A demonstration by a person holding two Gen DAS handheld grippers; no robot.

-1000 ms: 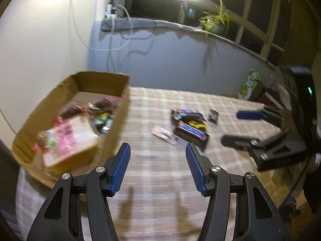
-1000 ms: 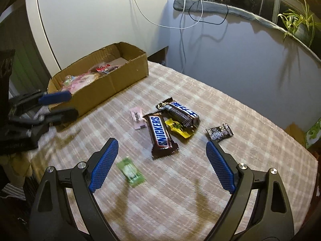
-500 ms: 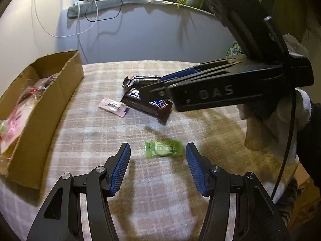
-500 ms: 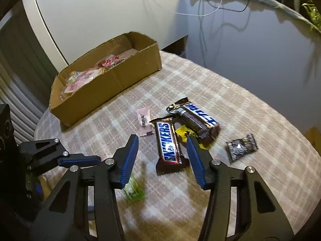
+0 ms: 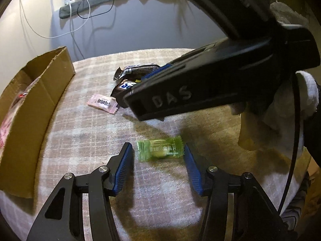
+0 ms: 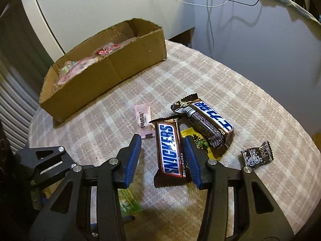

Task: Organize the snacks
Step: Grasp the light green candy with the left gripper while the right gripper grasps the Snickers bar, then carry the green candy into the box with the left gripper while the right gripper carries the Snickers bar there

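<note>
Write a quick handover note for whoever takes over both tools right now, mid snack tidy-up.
Left tool: jaws closing around the green candy on the cloth, not yet gripping.
Right tool: jaws closing around the Snickers bar, one pad at its edge, the other apart.
Cardboard box already holds some snacks.
Still on the table: pink candy, second chocolate bar, yellow packet, small black packet.
Left: grip, then box everything.

Two close, downward wrist views, sharing the snack-strewn tablecloth [image 5: 84, 132].
</note>
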